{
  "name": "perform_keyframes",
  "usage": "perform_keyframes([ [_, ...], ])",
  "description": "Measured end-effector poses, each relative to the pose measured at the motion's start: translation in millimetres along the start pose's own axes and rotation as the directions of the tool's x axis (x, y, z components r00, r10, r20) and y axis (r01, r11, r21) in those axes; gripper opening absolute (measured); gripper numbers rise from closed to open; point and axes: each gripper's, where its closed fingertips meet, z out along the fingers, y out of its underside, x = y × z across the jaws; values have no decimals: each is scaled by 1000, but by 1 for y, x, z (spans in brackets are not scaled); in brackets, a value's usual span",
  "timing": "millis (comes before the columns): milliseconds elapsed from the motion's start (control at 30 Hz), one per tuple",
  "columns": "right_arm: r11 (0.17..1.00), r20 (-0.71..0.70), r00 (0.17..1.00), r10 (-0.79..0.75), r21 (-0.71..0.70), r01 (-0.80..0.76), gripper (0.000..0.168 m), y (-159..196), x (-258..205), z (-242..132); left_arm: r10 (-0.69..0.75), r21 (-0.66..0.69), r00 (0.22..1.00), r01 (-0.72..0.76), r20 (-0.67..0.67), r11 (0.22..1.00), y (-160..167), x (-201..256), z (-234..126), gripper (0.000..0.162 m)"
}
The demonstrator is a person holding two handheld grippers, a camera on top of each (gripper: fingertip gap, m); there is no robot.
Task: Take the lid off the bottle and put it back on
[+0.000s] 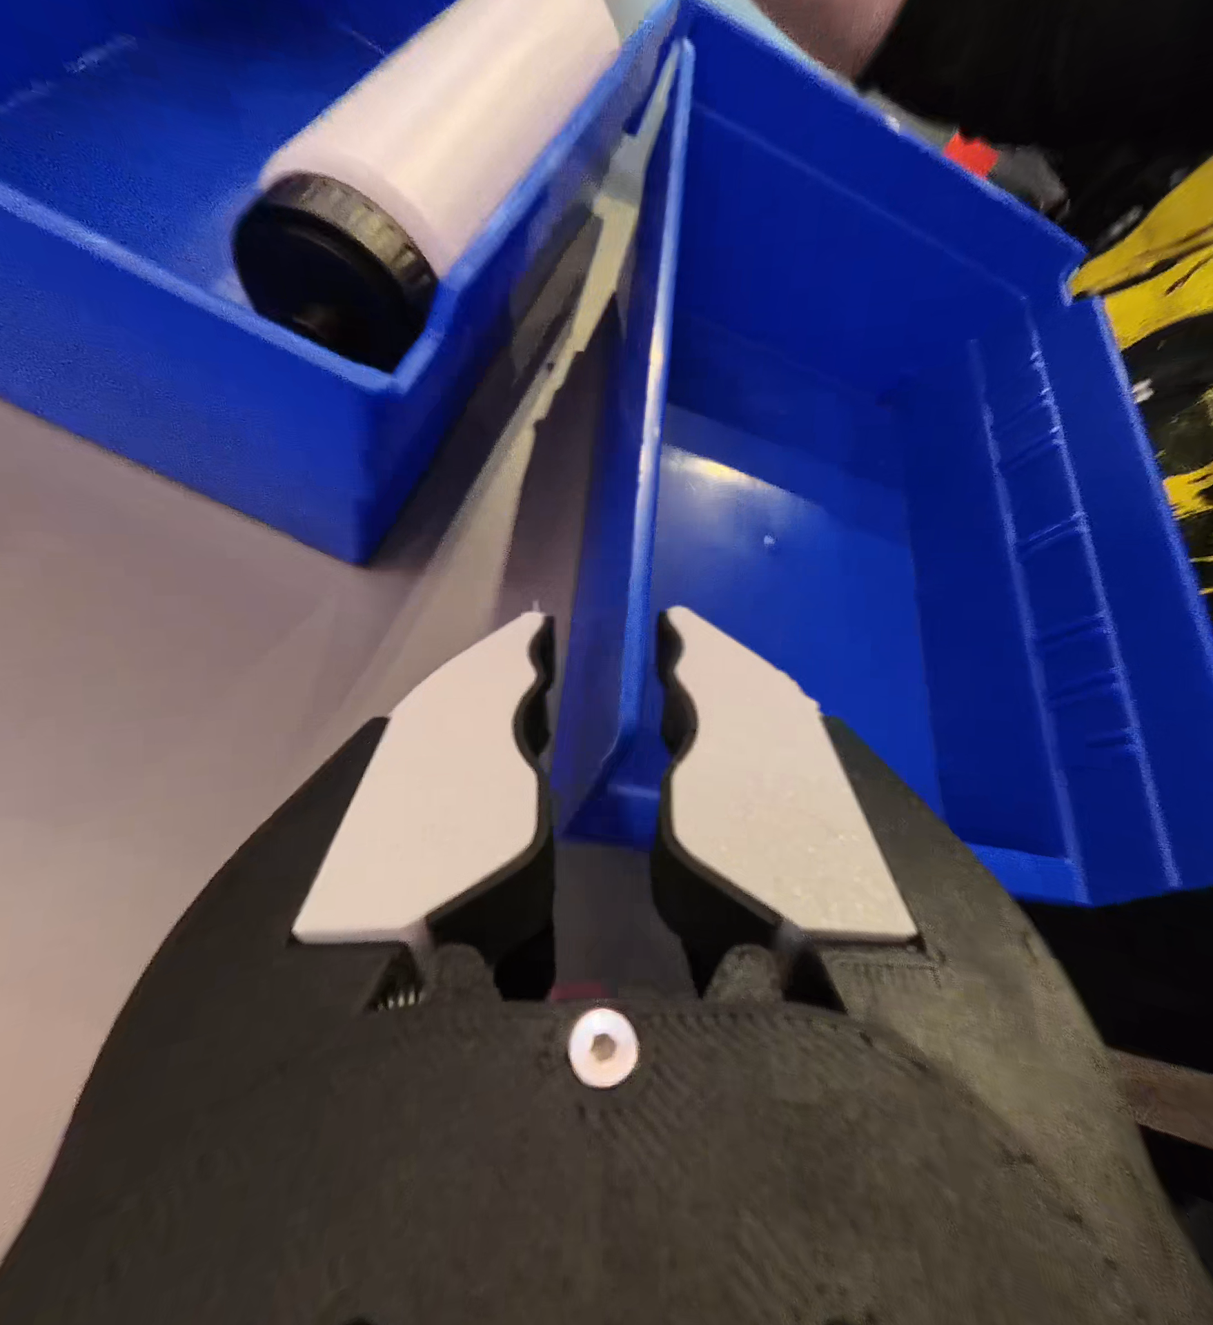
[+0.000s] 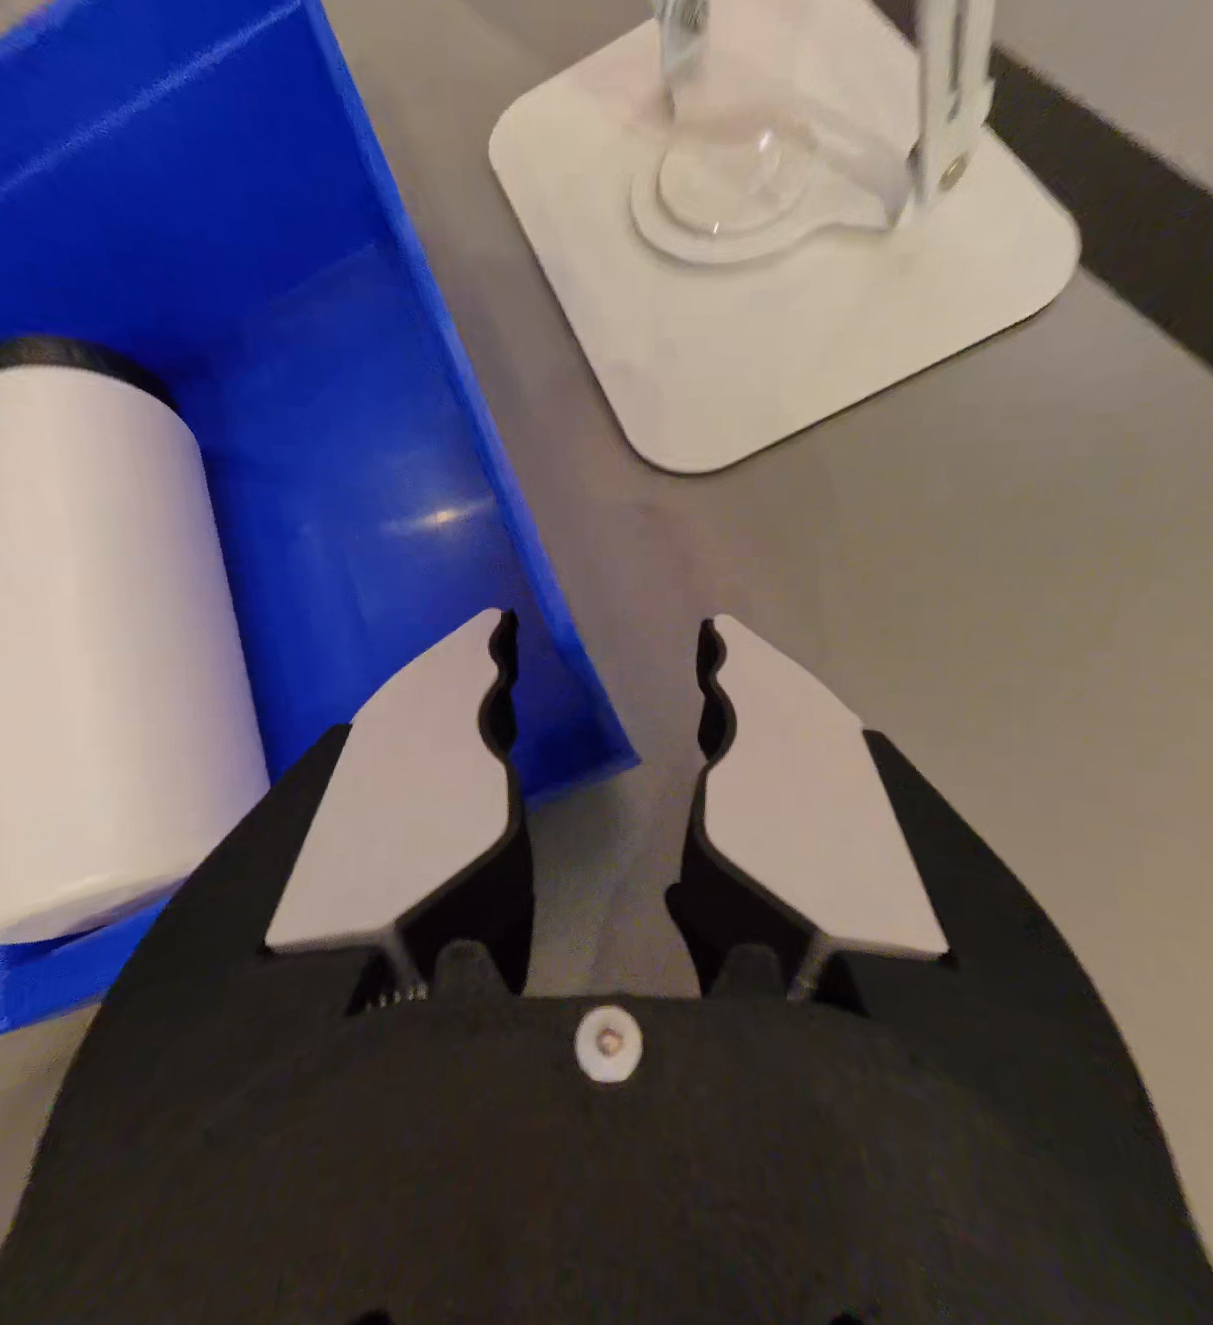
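Note:
A white bottle [image 1: 446, 136] with a black screw lid [image 1: 331, 272] lies on its side in a blue bin [image 1: 181, 401] on the grey table. The right wrist view also shows the bottle [image 2: 87, 631], its lid [image 2: 66, 358] at the far end, and the bin [image 2: 403, 401]. My left gripper [image 1: 607, 624] has its jaws a little apart, either side of the near corner of a second blue bin [image 1: 1019, 573]. I cannot tell whether they touch its wall. My right gripper [image 2: 607, 624] is open and empty, over the table beside the first bin's corner, right of the bottle.
The second blue bin holds nothing I can see and stands right of the first, with a narrow gap between them. A white square base [image 2: 804, 344] carrying a clear stand [image 2: 725, 193] sits on the table ahead of my right gripper. Yellow and black markings [image 1: 1206, 358] lie beyond the bins.

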Motion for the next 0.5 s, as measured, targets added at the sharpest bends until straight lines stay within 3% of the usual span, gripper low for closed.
perform_keyframes([
  [133, 995, -92, 994, 61, 82, -53, 66, -17, -29, -58, -142, 164, 977, 116, 156, 980, -31, -26, -59, 69],
  [233, 993, -67, 991, 118, 18, -117, 66, 3, -89, -85, -244, 286, 907, 147, 344, 947, -76, -60, -88, 70],
  [300, 990, -20, 992, 126, -63, -127, 65, 26, -136, -86, -301, 304, 871, 187, 388, 934, -99, -77, -81, 68],
  [400, 977, 48, 990, 130, -176, -119, 68, 59, -198, -80, -296, 193, 835, 231, 464, 954, -111, -103, -47, 70],
  [500, 969, 73, 981, 181, -184, -165, 65, 72, -229, -74, -304, 119, 826, 282, 475, 952, -116, -121, -12, 66],
])
